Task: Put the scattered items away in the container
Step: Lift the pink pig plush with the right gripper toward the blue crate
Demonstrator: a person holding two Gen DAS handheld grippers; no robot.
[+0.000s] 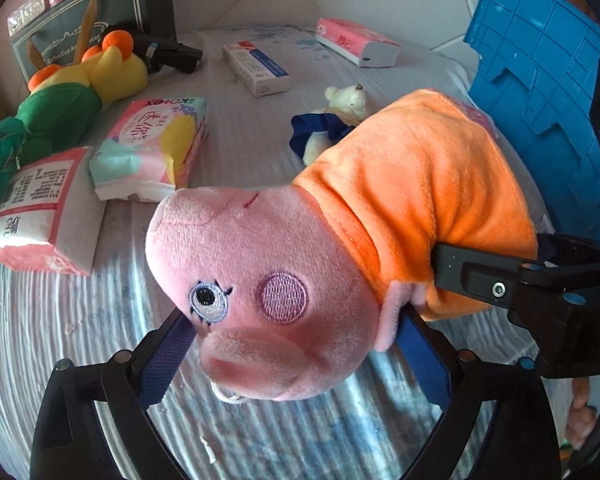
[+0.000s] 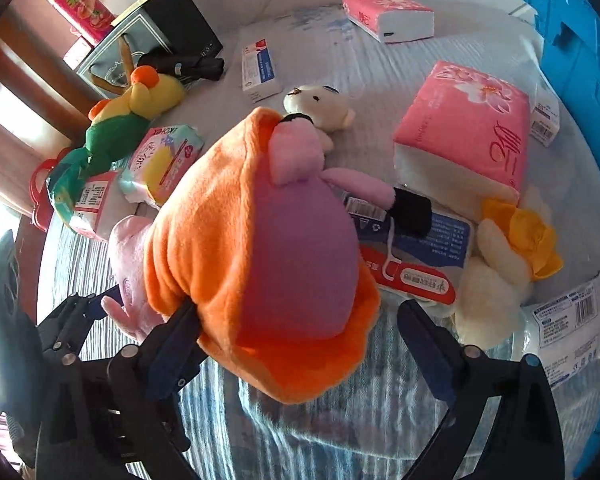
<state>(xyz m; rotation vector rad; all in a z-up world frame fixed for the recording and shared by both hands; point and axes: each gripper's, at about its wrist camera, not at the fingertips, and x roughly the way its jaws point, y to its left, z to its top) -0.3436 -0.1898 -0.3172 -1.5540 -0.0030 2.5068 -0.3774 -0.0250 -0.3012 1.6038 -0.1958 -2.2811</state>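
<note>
The black left gripper [image 1: 296,320] is being pointed steeply downward, its blue-padded jaws being held wide around the head of a pink plush pig in an orange dress [image 1: 284,264]; whether it is being pressed cannot be told. The black right gripper [image 2: 300,316] is likewise being angled down, one jaw being laid against the dress, the other being kept apart. A hand [image 1: 580,412] is being glimpsed behind it.
</note>
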